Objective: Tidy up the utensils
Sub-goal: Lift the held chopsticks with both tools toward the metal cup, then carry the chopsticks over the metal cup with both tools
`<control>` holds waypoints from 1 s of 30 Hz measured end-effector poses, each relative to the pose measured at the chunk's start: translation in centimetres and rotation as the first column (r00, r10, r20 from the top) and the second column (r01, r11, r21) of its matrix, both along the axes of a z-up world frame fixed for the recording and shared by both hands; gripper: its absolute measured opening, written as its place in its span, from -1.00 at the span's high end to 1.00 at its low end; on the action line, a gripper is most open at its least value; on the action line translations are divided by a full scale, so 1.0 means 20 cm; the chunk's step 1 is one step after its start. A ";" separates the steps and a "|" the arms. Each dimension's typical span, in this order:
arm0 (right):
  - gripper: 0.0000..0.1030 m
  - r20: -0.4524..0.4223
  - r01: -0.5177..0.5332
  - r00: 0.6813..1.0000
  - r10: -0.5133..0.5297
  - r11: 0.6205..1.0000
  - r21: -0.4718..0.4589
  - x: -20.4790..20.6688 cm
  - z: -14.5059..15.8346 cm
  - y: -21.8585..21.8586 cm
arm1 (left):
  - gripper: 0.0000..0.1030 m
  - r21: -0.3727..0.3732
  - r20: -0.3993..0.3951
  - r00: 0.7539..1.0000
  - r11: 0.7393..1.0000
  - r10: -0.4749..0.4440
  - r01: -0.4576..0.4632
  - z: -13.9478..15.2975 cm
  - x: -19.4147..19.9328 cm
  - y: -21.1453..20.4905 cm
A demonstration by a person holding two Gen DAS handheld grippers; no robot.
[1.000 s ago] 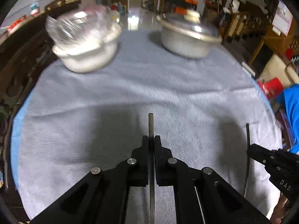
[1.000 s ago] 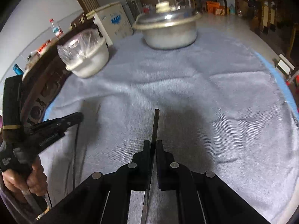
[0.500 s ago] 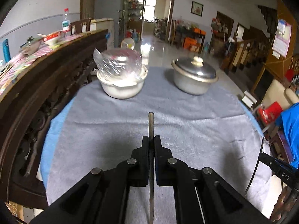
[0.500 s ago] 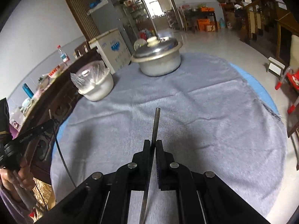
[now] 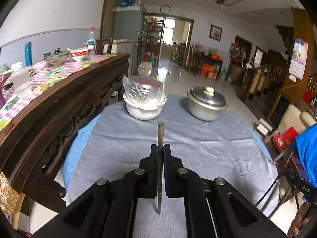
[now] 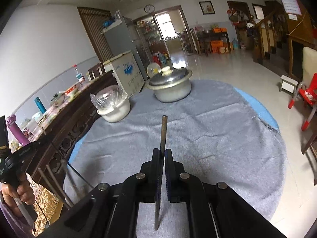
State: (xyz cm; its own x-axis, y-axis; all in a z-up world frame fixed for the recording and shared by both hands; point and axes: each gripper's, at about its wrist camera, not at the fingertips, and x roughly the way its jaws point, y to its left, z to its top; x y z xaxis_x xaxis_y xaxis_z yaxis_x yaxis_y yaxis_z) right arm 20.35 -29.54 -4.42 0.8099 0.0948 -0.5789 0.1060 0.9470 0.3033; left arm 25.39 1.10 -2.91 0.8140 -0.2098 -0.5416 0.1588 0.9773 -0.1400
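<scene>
each hand-held gripper, left (image 5: 160, 148) and right (image 6: 162, 152), clamped on a thin utensil (edge-on)

Near and middle tablecloth (image 5: 198, 150) lie open for passage. Far edge is blocked: white bowl (image 5: 144, 110) at left, lidded pot (image 5: 206, 107) at right.

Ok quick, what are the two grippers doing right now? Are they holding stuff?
Left gripper: closed on a thin metal utensil, edge-on.
Right gripper: closed on another thin metal utensil, edge-on too.
</scene>
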 end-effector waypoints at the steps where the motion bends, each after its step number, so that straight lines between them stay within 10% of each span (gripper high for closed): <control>1: 0.89 0.011 0.002 1.000 -0.002 1.000 -0.001 -0.02 0.02 0.00 | 0.90 -0.007 0.007 1.000 1.000 0.003 -0.003 0.01 -0.02 0.01; 14: 0.91 0.089 -0.015 0.996 0.018 0.999 -0.028 -0.20 0.20 0.05 | 0.90 -0.037 0.079 0.997 0.999 -0.021 0.024 0.15 -0.31 0.04; 21: 0.86 -0.176 0.106 0.982 -0.068 0.970 0.217 -0.01 -0.09 -0.30 | 0.90 -0.034 0.092 0.994 0.998 -0.055 0.058 0.15 -0.39 0.01; 30: 0.51 -0.384 0.265 0.904 -0.186 0.950 0.165 0.43 -0.48 -0.50 | 0.90 -0.019 0.078 0.995 0.998 -0.055 0.056 0.09 -0.36 0.03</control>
